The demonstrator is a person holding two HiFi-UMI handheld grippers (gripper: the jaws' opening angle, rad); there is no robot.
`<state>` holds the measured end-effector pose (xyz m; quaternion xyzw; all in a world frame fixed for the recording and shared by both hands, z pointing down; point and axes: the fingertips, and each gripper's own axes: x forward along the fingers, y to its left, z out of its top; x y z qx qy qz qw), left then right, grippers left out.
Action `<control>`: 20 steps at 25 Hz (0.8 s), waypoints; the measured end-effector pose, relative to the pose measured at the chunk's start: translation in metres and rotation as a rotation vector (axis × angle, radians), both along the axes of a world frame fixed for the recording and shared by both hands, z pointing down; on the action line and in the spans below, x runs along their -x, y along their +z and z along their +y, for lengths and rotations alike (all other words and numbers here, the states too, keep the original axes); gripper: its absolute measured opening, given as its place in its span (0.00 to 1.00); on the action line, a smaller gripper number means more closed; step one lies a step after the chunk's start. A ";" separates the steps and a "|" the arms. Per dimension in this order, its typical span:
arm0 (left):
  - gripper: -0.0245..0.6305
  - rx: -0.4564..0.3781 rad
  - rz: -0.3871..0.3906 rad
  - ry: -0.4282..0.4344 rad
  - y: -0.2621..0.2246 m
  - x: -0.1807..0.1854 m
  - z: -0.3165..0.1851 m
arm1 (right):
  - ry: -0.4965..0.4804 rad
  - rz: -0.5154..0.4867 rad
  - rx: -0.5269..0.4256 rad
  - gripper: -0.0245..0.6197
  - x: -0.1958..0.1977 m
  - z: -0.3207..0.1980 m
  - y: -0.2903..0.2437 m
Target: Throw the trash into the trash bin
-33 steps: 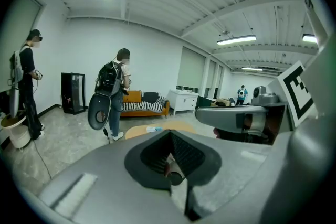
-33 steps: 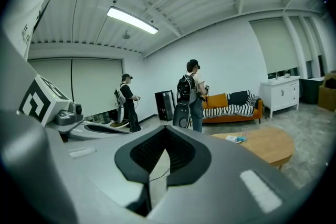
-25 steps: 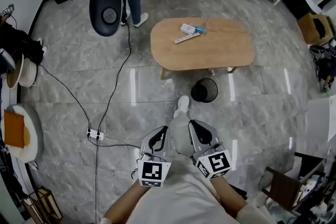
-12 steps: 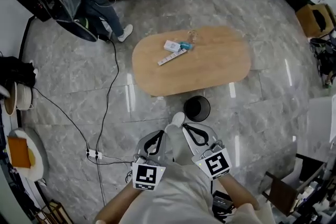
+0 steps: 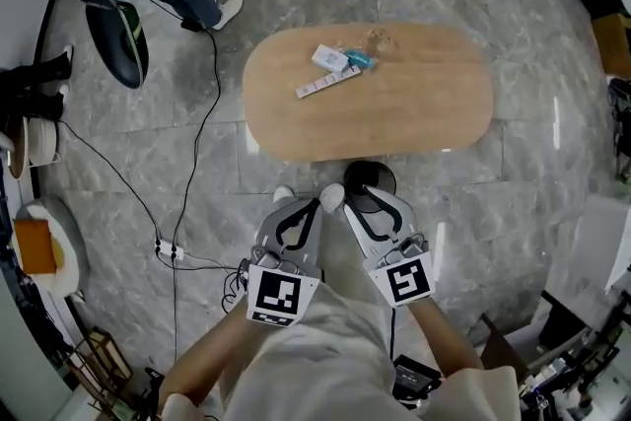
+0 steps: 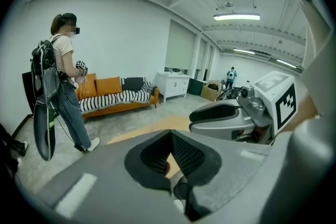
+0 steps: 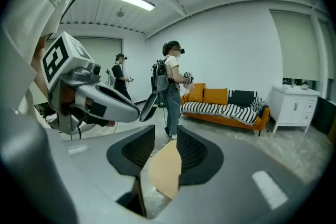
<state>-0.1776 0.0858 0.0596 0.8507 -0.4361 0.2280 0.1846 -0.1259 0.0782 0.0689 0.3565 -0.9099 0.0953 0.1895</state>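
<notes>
The trash lies on the smooth, oval wooden table [image 5: 424,104], toward its 11 o'clock: a white rectangular packet [image 5: 330,57], a small blue piece [image 5: 359,60], a long flat strip [image 5: 328,83] and a crumpled clear wrapper [image 5: 378,39]. The round black trash bin [image 5: 381,174] stands on glossy grey marble tiles [image 5: 148,143] at the table's 6 o'clock. At the bin's 8 o'clock, the left gripper [image 5: 314,204] has its ribbed jaws pressed together (empty). At its 6 o'clock, the right gripper [image 5: 351,202] has jaws that have just been opening, with nothing between them.

— Any legible text, labels or numbers?
— None. Left marker cube [image 5: 281,299] and right marker cube [image 5: 406,281] carry only black square patterns. Print on the white box [image 5: 329,58] on the table [image 5: 414,113]: too small.
</notes>
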 end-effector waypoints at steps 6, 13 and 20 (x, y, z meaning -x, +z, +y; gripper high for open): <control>0.04 0.059 0.017 -0.013 0.036 -0.004 -0.030 | -0.043 0.050 0.023 0.37 0.001 -0.039 0.044; 0.04 0.097 0.026 0.030 0.084 -0.006 -0.078 | 0.025 0.064 0.041 0.43 0.004 -0.106 0.098; 0.04 0.128 0.006 0.063 0.137 -0.002 -0.130 | 0.088 0.093 0.076 0.45 0.008 -0.171 0.156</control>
